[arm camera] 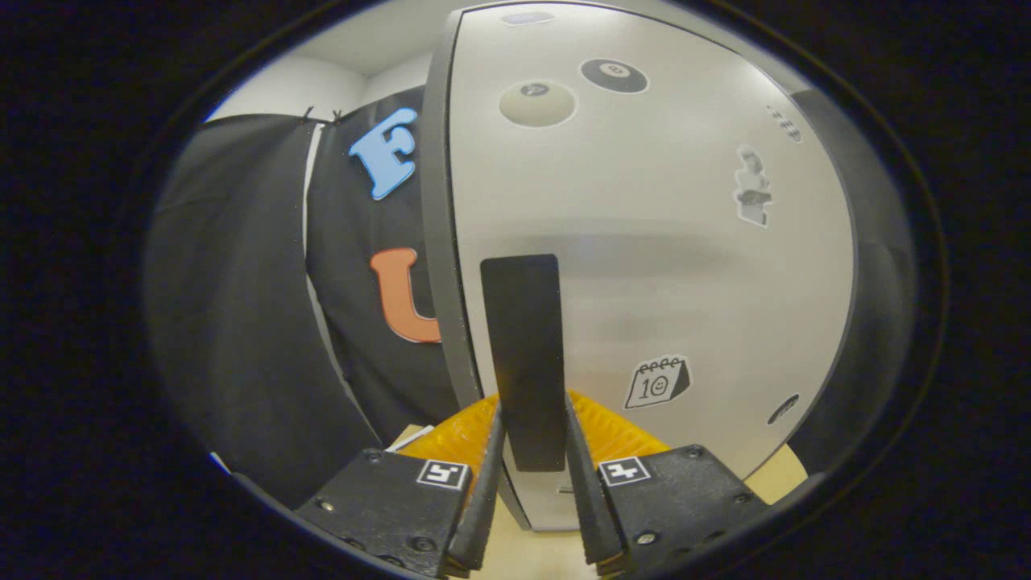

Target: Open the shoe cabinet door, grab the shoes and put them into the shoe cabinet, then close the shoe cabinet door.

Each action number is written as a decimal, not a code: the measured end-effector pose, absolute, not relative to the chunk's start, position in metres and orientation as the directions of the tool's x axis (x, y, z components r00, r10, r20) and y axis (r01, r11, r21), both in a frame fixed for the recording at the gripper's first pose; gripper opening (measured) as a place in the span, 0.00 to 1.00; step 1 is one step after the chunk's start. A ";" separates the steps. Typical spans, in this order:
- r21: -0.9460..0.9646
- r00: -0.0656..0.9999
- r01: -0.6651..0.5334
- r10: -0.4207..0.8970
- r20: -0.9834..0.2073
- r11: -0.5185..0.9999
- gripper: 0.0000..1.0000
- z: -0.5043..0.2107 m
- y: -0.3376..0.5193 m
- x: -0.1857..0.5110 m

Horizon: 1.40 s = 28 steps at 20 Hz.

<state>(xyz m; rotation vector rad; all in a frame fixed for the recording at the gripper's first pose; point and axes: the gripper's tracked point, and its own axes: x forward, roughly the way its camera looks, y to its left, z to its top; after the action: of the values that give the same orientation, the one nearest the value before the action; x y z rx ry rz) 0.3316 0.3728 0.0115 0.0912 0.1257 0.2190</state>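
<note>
Tongs (527, 491) clenched on the flat black bar handle (523, 354) of the white sticker-covered shoe cabinet door (644, 242), dead ahead at twelve o'clock. Judged the opening step: shoes unplaced, closing left. Calendar sticker (658, 381) at four o'clock of the handle reads "10"; other labels too blurred.

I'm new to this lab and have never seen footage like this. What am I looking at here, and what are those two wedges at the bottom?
The camera rides on a hand-held gripper that a person carries, looking forward along its two fingers; those are the wedges. Ahead stands a white shoe cabinet door with small stickers on it. Its flat black upright handle sits between the fingers, which appear to press it from both sides, probably to move the door. Below is a pale wooden surface.
</note>
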 end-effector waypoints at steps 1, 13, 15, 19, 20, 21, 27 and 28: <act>0.078 0.973 -0.191 0.199 -0.113 0.978 0.42 0.011 0.372 0.333; 0.063 0.916 -0.373 0.379 -0.135 0.926 0.31 0.002 0.343 0.261; 0.063 0.906 -0.394 0.399 -0.138 0.917 0.29 0.000 0.330 0.239; 0.070 0.905 -0.396 0.402 -0.142 0.916 0.28 -0.003 0.296 0.193; 0.075 0.906 -0.393 0.400 -0.140 0.917 0.27 -0.005 0.287 0.186; 0.077 0.908 -0.391 0.398 -0.132 0.917 0.27 -0.007 0.276 0.175; 0.121 0.926 -0.341 0.356 -0.129 0.932 0.26 -0.008 0.211 0.128; 0.114 0.928 -0.335 0.349 -0.131 0.935 0.26 -0.009 0.201 0.121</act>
<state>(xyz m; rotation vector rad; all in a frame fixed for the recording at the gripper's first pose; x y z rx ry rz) 0.1214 0.2014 -0.0088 0.0900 0.1506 0.3507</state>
